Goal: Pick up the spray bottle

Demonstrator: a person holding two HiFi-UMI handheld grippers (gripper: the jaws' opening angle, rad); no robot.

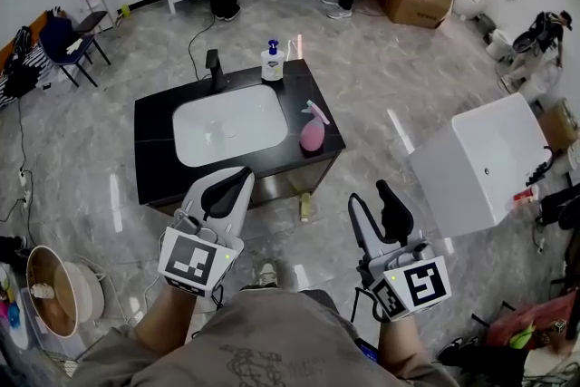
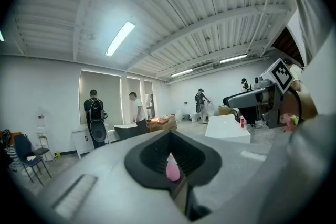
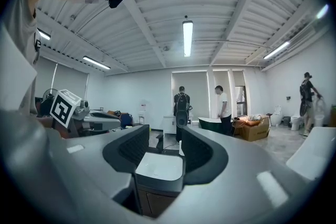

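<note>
Head view: spray bottle (image 1: 313, 130) untouched on counter (image 1: 149, 154), centre frame; left claw (image 1: 243, 178) clenched, right claw (image 1: 372, 195) released, both well short.

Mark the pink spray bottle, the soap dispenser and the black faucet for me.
pink spray bottle (image 1: 312, 136): head view, on its rounded body.
soap dispenser (image 1: 273, 65): head view, on its white body.
black faucet (image 1: 216, 70): head view, on its upright stem.
</note>
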